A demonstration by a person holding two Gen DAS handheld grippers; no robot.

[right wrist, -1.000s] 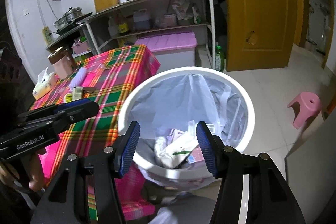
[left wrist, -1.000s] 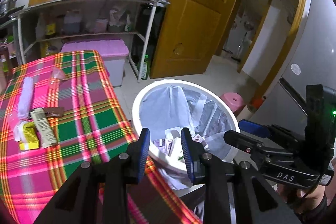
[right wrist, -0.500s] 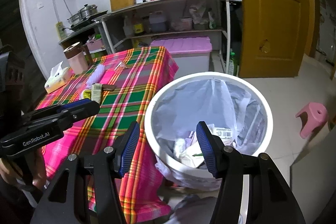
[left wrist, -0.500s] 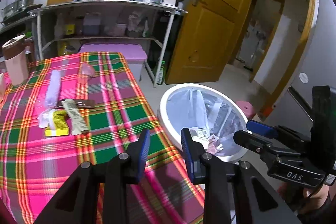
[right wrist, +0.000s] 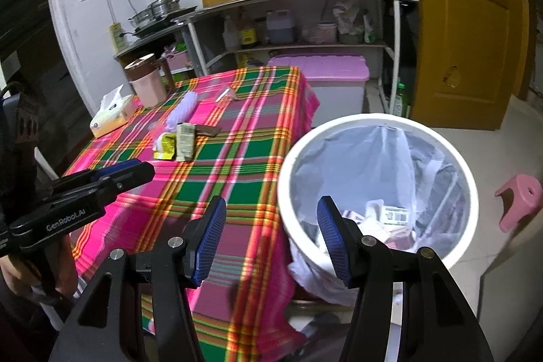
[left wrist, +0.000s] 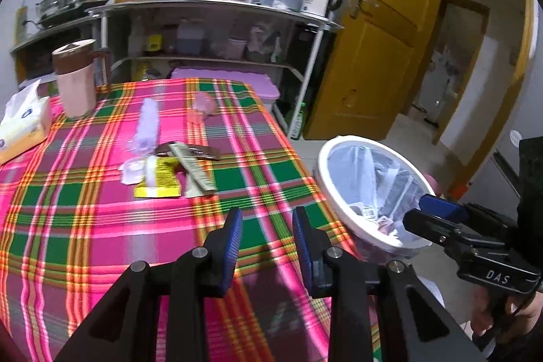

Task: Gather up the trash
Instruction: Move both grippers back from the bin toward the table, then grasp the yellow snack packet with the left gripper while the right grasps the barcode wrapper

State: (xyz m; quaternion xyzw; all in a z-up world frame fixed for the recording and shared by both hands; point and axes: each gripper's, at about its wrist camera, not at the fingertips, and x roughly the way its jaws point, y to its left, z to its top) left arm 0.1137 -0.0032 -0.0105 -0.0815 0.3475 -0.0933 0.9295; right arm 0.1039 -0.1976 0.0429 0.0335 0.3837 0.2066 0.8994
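Trash (left wrist: pixel 166 173) lies in a loose cluster near the middle of the plaid tablecloth (left wrist: pixel 101 226): a yellow packet (left wrist: pixel 159 180), a beige printed wrapper (left wrist: pixel 195 170) overlapping it on the side toward the bin, a dark brown wrapper (left wrist: pixel 200 151) just behind, and a small white crumpled piece (left wrist: pixel 132 172) on the opposite side. A pale purple wrapper (left wrist: pixel 146 124) lies just beyond the cluster, and a pink clear wrapper (left wrist: pixel 203 106) lies farther back, apart from the rest.

Left gripper (left wrist: pixel 266 240): jaws apart, nothing between the blue pads. It is held above the near part of the table, pointed toward the cluster and well short of it.

Right gripper (right wrist: pixel 271 236): jaws spread wide, nothing held. It is held over the gap between the table edge and the trash bin (right wrist: pixel 473 192), with one finger in front of the cloth and the other in front of the bin rim.

The bin is white, round, lined with a translucent bag, and stands on the floor just beside the table edge. Discarded packaging (right wrist: pixel 390 217) is visible at its bottom.

At the far end of the table stand a pink jug with a brown lid (left wrist: pixel 74 80) and a tissue box (left wrist: pixel 22 124). Behind the table are a metal shelf unit (right wrist: pixel 305 19) and a purple-lidded storage box (right wrist: pixel 322 70). A pink stool (right wrist: pixel 519 202) stands on the floor beyond the bin.
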